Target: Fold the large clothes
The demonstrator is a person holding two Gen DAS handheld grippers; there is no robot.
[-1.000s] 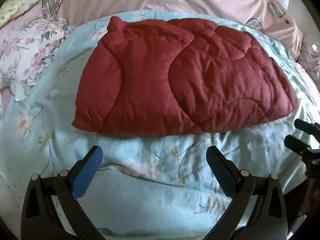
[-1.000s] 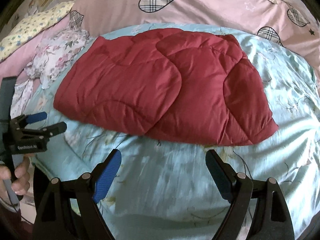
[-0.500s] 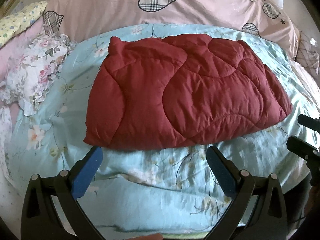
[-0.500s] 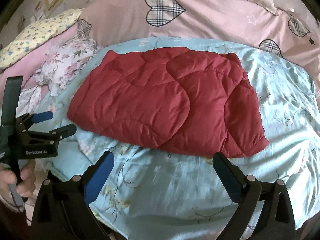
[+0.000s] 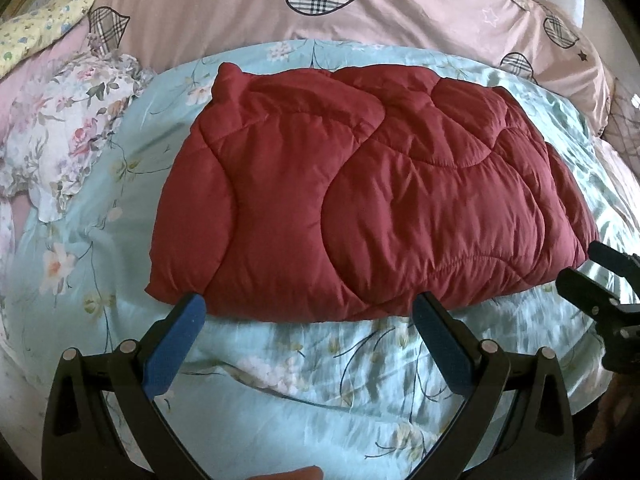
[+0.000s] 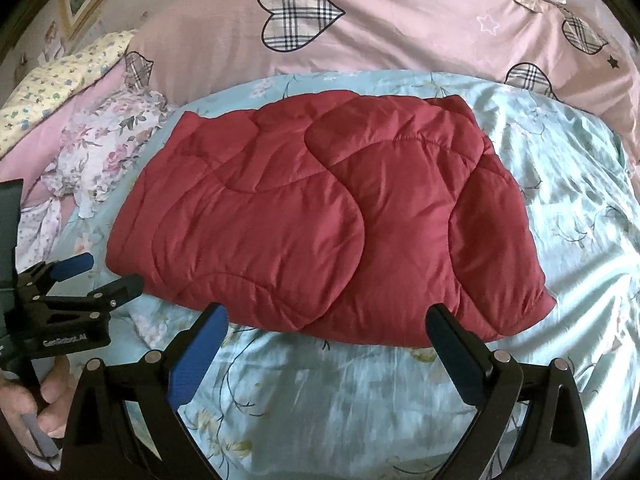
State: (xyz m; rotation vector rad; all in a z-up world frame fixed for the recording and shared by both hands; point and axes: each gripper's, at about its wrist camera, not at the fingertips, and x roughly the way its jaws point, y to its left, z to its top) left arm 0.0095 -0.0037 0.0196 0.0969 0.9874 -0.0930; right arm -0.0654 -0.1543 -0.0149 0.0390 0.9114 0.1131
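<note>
Two pillows point(image 5: 68, 132) flank the folded red quilt point(image 5: 372, 208)

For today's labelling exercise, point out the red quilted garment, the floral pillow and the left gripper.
red quilted garment point(image 5: 380, 208), left wrist view, middle of its top panel.
floral pillow point(image 6: 116, 148), right wrist view, its ruffled face.
left gripper point(image 5: 308, 312), left wrist view, midway between the fingers.

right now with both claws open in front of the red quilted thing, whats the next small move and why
Probably ease both claws forward to the near edge of the red quilted garment. The left claw and right claw are both open and empty, just short of that edge, and the garment lies as a wide bundle on the light blue floral sheet, so another fold looks likely to start there.
</note>
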